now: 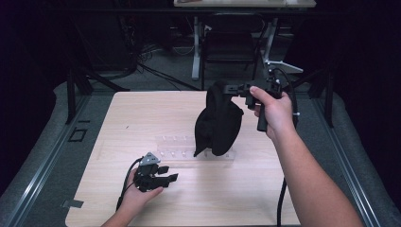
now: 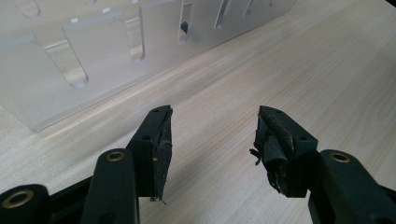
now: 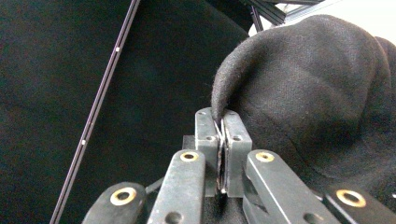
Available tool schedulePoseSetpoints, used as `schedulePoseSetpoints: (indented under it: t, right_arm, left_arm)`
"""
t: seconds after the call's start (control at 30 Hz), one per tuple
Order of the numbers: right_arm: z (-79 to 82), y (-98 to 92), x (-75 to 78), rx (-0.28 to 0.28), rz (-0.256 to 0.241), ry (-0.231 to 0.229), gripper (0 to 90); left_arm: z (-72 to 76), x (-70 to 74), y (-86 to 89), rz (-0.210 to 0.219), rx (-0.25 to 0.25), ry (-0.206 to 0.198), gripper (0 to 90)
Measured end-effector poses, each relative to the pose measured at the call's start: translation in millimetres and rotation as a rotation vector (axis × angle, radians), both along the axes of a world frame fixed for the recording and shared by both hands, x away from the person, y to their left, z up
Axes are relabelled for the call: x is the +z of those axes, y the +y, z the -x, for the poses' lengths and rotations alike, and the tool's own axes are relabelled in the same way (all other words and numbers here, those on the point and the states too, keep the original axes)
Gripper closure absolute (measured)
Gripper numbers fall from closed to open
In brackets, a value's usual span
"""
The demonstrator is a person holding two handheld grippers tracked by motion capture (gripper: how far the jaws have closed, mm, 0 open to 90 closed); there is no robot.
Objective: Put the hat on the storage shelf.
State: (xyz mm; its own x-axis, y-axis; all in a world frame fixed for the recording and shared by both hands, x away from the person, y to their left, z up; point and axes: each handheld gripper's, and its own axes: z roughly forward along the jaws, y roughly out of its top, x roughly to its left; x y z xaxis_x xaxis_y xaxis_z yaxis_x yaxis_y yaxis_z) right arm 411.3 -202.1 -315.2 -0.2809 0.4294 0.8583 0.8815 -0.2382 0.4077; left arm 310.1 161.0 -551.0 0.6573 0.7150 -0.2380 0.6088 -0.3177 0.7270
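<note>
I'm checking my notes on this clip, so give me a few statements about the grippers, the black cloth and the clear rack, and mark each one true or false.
1. The right gripper is shut on the black cloth. True.
2. The black cloth lies flat on the table. False: it hangs lifted above the table, over the clear rack.
3. The left gripper has its jaws open with nothing between them. True.
4. The left gripper grips the clear rack. False: it sits near the rack, apart from it.

One black cloth [image 1: 218, 122], one clear slotted rack [image 1: 177, 150], one wooden table [image 1: 142, 113], two tongs: left [image 1: 166, 173], right [image 1: 230, 88].
</note>
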Motion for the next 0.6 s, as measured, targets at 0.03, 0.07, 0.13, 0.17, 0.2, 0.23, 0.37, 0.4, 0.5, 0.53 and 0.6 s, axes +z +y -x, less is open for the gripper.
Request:
schedulePoseSetpoints:
  t: [0.03,0.07,0.13,0.17,0.2,0.23,0.37,0.4,0.5,0.53,0.6]
  right_arm:
    - [-0.5,0.5,-0.2,-0.001,0.000,-0.001,87.8]
    - [-1.4,0.8,-0.7,0.000,0.003,-0.004,87.8]
    - [-2.1,1.6,-1.5,-0.002,0.003,-0.003,87.8]
    - [-2.4,1.8,-1.8,-0.005,0.006,-0.005,87.8]
    - [-2.7,1.8,-2.3,-0.008,0.006,-0.005,87.8]
    - [-3.1,2.2,-2.8,-0.014,0.002,-0.002,87.8]
    - [-4.2,3.1,-5.7,-0.006,0.004,-0.003,87.8]
    - [-4.1,4.8,-6.2,-0.010,0.007,0.001,87.8]
    - [-4.5,6.5,-8.2,-0.003,0.012,0.001,87.8]
    - [-4.9,7.9,-9.3,0.004,0.021,0.003,87.7]
    - [-5.2,9.7,-10.7,0.011,0.015,0.003,87.7]
  left_arm:
    - [0.0,0.1,0.1,0.000,0.000,0.000,46.3]
    - [0.0,0.2,0.2,0.001,0.000,0.000,46.3]
    - [0.0,0.3,0.3,0.002,0.000,-0.004,46.2]
    - [0.1,0.4,0.4,0.003,0.001,-0.005,46.3]
    - [0.2,0.5,0.3,0.005,0.002,-0.005,46.3]
    - [0.3,0.3,0.0,0.009,0.007,-0.010,46.3]
    - [0.4,1.3,0.2,0.006,0.001,-0.011,46.3]
    - [0.9,1.3,-0.8,0.004,0.012,-0.019,46.3]
    - [1.1,2.5,-0.8,0.004,-0.001,-0.026,46.4]
    - [1.5,2.7,-1.5,-0.001,0.007,-0.040,46.4]
    - [1.7,4.3,-1.5,0.000,-0.007,-0.045,46.6]
